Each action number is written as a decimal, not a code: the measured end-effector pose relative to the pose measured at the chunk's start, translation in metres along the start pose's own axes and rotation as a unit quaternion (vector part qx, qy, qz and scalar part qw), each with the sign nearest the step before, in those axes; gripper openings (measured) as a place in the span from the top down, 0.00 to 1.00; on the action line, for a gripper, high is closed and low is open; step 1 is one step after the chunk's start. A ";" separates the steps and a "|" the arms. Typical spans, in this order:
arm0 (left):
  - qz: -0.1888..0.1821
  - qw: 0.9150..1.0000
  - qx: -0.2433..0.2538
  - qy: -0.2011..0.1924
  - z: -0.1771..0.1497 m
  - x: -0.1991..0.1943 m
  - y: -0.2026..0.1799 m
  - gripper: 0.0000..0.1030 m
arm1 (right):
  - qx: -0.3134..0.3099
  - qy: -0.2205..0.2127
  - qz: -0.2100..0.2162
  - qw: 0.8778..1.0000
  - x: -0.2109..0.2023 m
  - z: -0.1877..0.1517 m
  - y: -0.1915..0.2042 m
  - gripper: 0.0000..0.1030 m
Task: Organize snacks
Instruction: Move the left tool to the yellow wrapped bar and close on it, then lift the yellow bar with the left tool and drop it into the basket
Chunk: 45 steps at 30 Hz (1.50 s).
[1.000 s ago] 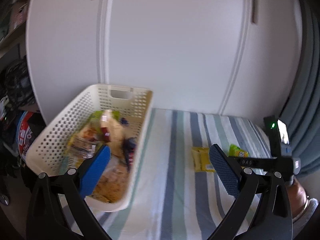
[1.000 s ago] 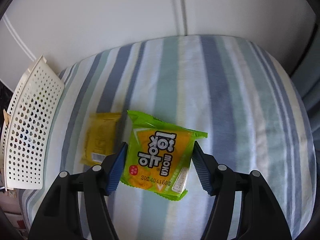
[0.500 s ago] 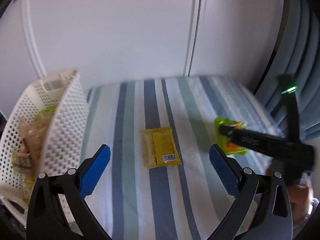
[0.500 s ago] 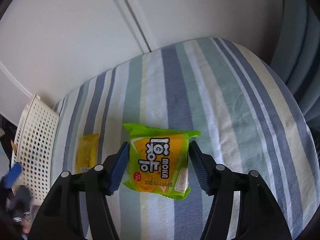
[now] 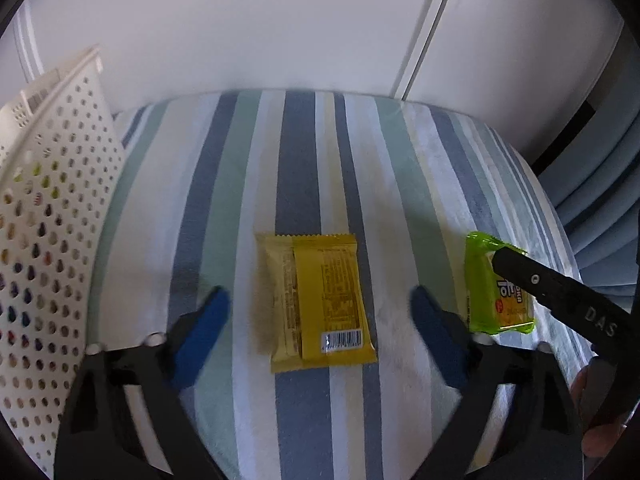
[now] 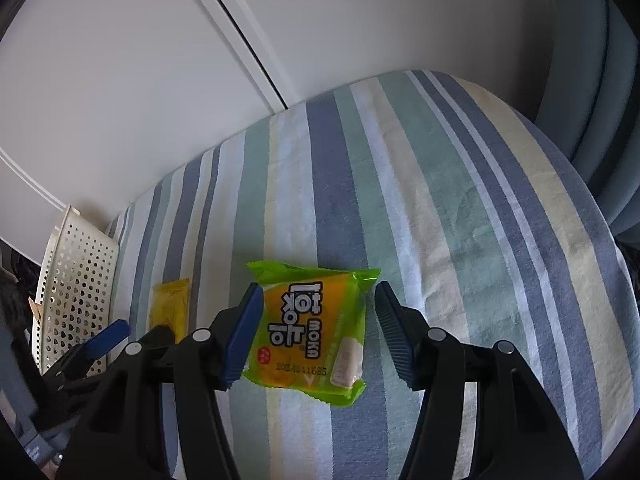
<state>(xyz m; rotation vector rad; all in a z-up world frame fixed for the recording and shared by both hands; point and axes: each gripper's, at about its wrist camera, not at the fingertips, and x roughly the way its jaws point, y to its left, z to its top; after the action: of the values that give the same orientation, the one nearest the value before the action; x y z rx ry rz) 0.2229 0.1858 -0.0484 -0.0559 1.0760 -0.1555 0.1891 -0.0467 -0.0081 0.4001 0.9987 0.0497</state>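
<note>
I have 2 packets left on the striped surface (image 5: 312, 152). My left gripper (image 5: 320, 320) is spread around the yellow packet (image 5: 318, 300); my right gripper (image 6: 316, 328) straddles the green packet (image 6: 312, 328), unclosed, both lined up for the basket (image 5: 52, 216).

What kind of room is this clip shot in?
Probably a bedroom or similar home room: a striped cloth covers the work surface, white cabinet doors stand behind it, and a blue-grey curtain hangs at the right.
</note>
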 end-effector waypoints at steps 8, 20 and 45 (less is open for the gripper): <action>0.018 1.000 0.002 -0.001 0.002 0.008 -0.005 0.49 | 0.003 0.002 0.004 1.000 0.002 0.000 0.001 0.44; 0.010 0.998 0.013 -0.069 -0.004 -0.048 -0.004 0.54 | -0.005 0.007 0.008 1.000 0.004 -0.002 0.007 0.29; 0.064 0.970 -0.093 -0.213 -0.039 -0.197 0.129 0.54 | -0.055 0.032 -0.012 0.998 0.015 -0.007 0.026 0.24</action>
<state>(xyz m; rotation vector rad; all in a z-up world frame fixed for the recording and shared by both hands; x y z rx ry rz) 0.1101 0.3444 0.0889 -0.1803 0.6583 0.0729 0.1955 -0.0172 -0.0147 0.2871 1.0588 0.0961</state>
